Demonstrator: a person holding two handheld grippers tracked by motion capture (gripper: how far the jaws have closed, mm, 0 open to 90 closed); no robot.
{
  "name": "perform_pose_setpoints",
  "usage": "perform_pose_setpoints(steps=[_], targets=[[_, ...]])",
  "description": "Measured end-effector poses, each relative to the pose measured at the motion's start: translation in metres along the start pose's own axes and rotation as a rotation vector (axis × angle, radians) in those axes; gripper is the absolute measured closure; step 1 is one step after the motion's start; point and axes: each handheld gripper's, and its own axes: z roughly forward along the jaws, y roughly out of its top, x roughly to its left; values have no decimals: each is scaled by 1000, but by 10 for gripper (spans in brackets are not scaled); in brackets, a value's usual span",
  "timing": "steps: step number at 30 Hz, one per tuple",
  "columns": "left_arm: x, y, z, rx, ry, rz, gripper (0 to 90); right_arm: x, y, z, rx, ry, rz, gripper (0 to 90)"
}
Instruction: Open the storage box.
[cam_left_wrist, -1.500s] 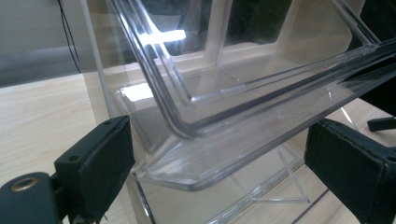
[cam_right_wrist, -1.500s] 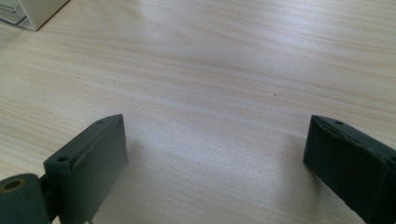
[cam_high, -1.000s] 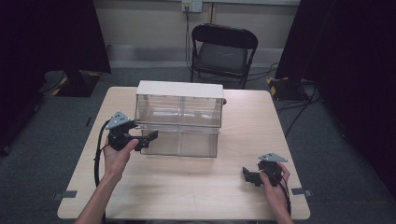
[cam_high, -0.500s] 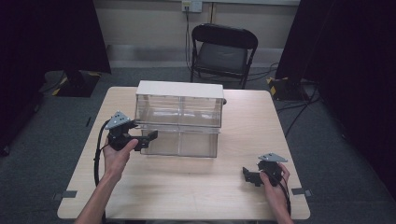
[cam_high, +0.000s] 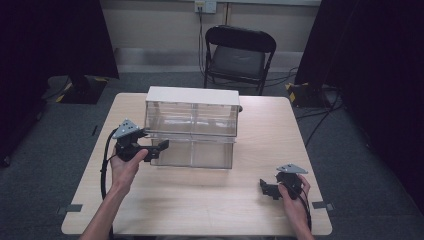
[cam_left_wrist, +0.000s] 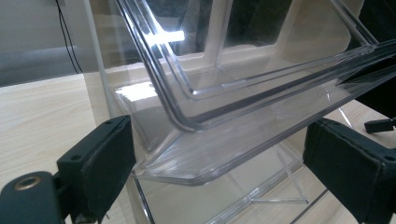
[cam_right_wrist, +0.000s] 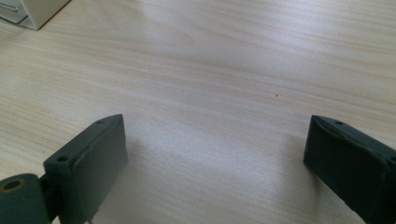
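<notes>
A clear plastic drawer cabinet (cam_high: 192, 122) with a white top stands mid-table; its lower drawer (cam_high: 195, 150) is pulled out toward me. My left gripper (cam_high: 161, 146) is open at the drawer's left front corner. In the left gripper view the drawer's clear front lip (cam_left_wrist: 224, 140) lies between the two wide-apart pads (cam_left_wrist: 100, 161), not pinched. My right gripper (cam_high: 264, 189) rests low over the table near the front right, open, with bare wood (cam_right_wrist: 210, 116) between its pads (cam_right_wrist: 91, 165).
A black folding chair (cam_high: 237, 55) stands beyond the table's far edge. Cables and black-and-yellow stands lie on the floor at both back corners. The wooden tabletop (cam_high: 200, 200) spreads in front of the cabinet.
</notes>
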Motion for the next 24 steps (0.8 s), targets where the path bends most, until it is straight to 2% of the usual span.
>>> perform_pose_setpoints(steps=[24], targets=[[-2,1,-1,11,11,5,98,0,0,0,0,0,0,53]])
